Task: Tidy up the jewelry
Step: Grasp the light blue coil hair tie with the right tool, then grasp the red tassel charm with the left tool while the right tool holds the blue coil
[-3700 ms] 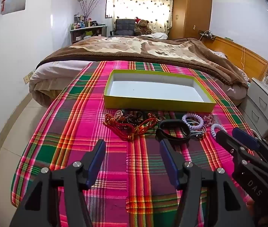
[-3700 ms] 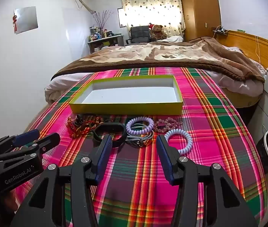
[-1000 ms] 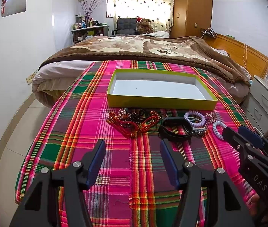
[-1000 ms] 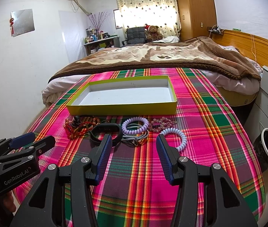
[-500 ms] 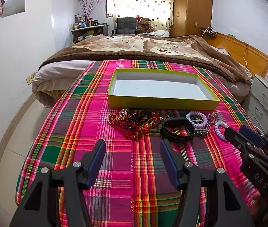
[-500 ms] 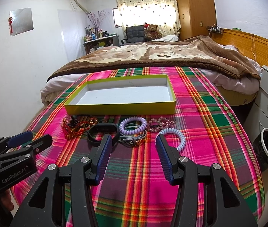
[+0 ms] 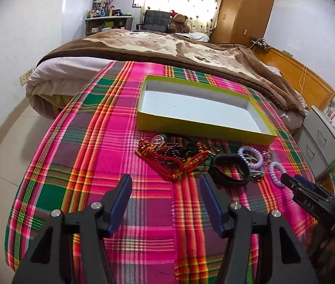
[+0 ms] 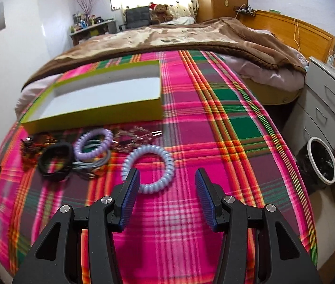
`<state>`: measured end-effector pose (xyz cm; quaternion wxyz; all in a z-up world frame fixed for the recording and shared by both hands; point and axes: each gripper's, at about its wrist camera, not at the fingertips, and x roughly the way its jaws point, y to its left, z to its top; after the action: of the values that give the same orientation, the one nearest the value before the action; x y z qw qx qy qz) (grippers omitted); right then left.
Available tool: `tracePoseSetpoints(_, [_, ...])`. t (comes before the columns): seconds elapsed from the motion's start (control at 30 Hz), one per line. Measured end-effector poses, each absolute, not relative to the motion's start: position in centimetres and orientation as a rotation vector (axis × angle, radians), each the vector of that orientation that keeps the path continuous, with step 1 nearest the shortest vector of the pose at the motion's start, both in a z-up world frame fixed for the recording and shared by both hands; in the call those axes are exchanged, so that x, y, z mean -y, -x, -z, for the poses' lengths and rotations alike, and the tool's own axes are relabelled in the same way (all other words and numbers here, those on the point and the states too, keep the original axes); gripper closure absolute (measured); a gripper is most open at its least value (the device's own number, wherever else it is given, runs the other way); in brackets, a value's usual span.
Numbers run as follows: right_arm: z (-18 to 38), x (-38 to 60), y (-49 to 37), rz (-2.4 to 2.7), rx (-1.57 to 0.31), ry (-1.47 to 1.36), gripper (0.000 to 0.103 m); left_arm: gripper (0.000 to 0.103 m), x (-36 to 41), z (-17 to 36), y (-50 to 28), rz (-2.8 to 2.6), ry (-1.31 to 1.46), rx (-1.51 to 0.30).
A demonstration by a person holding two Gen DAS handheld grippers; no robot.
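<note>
A yellow-green box (image 7: pixel 198 127) with a white empty floor lies on the plaid cloth; it also shows in the right wrist view (image 8: pixel 91 118). In front of it lie a red cord and bead tangle (image 7: pixel 172 156), a black band (image 7: pixel 229 169), a purple coil bracelet (image 8: pixel 94 144), a pink bead piece (image 8: pixel 134 135) and a pale blue coil bracelet (image 8: pixel 148 168). My left gripper (image 7: pixel 165 189) is open and empty, short of the red tangle. My right gripper (image 8: pixel 166 184) is open, its left finger (image 8: pixel 129 189) close beside the pale blue coil.
The plaid cloth (image 7: pixel 96 142) covers a table at the foot of a bed with a brown blanket (image 7: pixel 167 47). A grey drawer unit (image 8: pixel 328 104) and a white-rimmed bin (image 8: pixel 321 163) stand at the right. The right gripper shows in the left wrist view (image 7: pixel 293 184).
My right gripper has moved forward and to the right, up to the pale blue coil bracelet. My left gripper has moved forward a little. Both stay open. The jewelry has not moved.
</note>
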<state>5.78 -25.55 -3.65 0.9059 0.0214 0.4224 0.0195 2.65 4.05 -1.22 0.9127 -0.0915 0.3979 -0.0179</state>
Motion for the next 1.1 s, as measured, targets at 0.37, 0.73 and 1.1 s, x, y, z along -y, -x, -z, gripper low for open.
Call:
tracePoseSetpoints(0.37, [4.1, 25.1, -6.5, -0.022, -0.899, 0.000, 0.083, 0.042, -5.1, 1.9, -3.6, 0.056, 0.220, -0.850])
tracePoseSetpoints(0.73, [2.4, 26.3, -6.0, -0.038, -0.835, -0.076, 0.093, 0.042, -7.1, 2.3, -4.5, 0.050, 0.265, -0.883])
tracePoseSetpoints(1.1, [0.3, 27.0, -5.5, -0.075, -0.776, -0.133, 0.093, 0.042, -9.1, 3.0, -7.9, -0.001, 0.320, -0.923])
